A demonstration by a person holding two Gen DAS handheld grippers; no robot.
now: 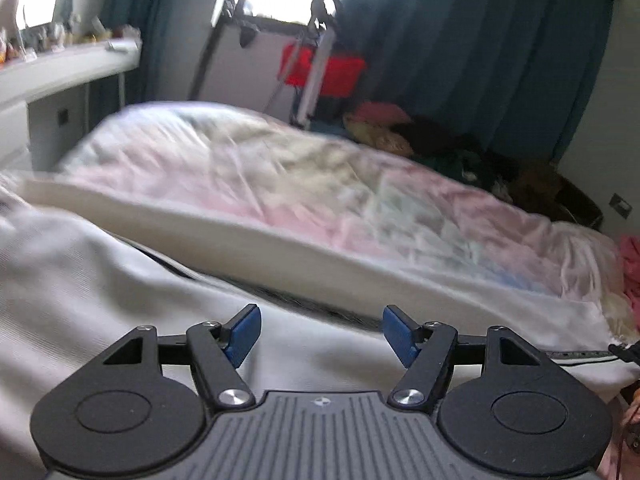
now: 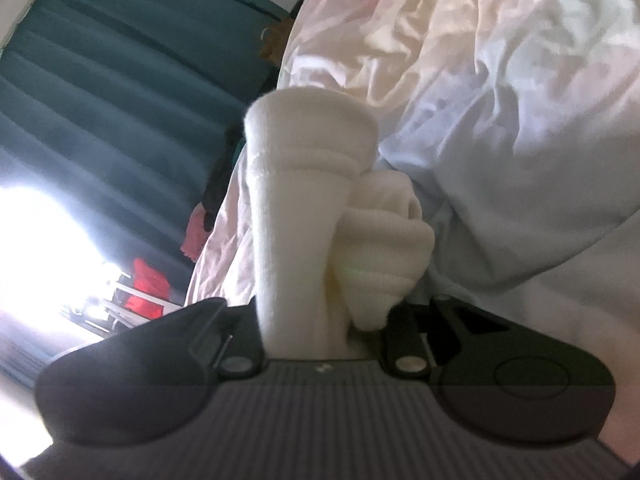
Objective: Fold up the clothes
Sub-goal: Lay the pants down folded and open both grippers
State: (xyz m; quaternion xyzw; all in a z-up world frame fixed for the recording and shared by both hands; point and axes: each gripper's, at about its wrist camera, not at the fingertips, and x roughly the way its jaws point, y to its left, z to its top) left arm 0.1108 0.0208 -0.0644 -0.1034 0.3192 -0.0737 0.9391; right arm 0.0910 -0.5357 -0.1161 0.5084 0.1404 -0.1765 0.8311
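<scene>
Left gripper [image 1: 322,334]: black linkage arms, blue rectangular pads [image 1: 243,334], set wide apart with nothing between them. It hangs over a white ribbed-knit garment [image 1: 80,280] spread across the near edge of the bed; the fabric is soft, with fine parallel ribs, loosely draped. Whether this cloth is the same piece the right gripper holds cannot be told.

Beyond it lies a duvet [image 1: 280,184], thin and heavily creased, pale pink and white with faint patches of colour, running lengthwise from the near right corner of the bed toward the far left. The left view is motion-blurred.

Right gripper [image 2: 320,320]: clamped on a white knit piece [image 2: 304,208], which fills the gap between its fingers. The fingertips are hidden by the cloth. Material thick, ribbed; the left part forms a tube with a rolled, rounded cuff at its far end, and the right part is bunched in stacked folds. Long axis runs straight out along the gripper's fingers, cuff end pointing away from the camera toward the crumpled bedding [image 2: 480,80].

Background: teal pleated curtains [image 2: 100,80], a red item [image 1: 320,68] by the bright window.
</scene>
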